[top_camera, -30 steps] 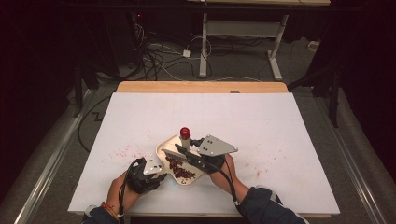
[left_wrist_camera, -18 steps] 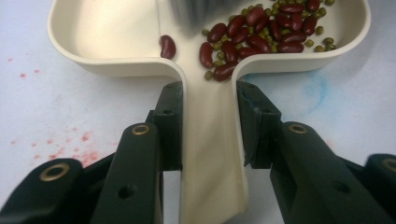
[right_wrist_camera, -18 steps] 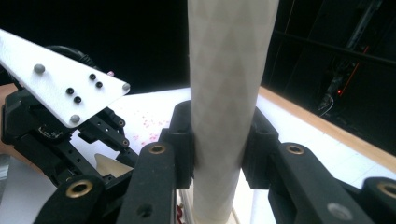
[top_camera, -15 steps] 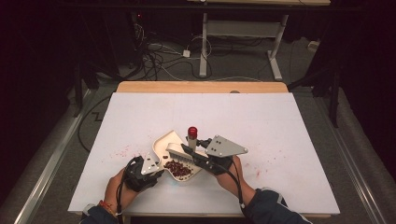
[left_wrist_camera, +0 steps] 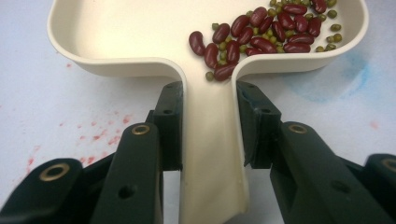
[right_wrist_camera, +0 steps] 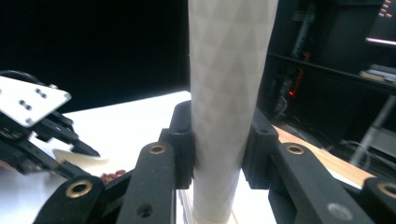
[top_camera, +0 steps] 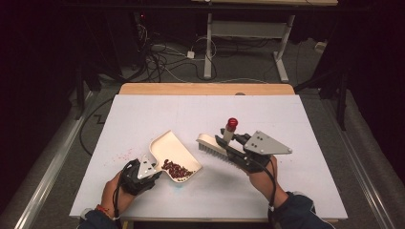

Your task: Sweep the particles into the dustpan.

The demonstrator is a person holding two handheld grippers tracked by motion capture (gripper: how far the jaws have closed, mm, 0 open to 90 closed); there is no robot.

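Lifted away toward three o'clock, the brush point(top_camera: 210, 145) is clamped by its handle in the right tongs point(top_camera: 228, 141), while the left tongs point(top_camera: 154, 168) grip the dustpan point(top_camera: 167, 148) of beans point(top_camera: 175, 169) on the desk point(top_camera: 296, 119).

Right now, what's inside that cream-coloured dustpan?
The dustpan holds a heap of dark red kidney beans mixed with small green beans, gathered toward one side. The rest of its floor is bare. Anything beneath the heap is covered.
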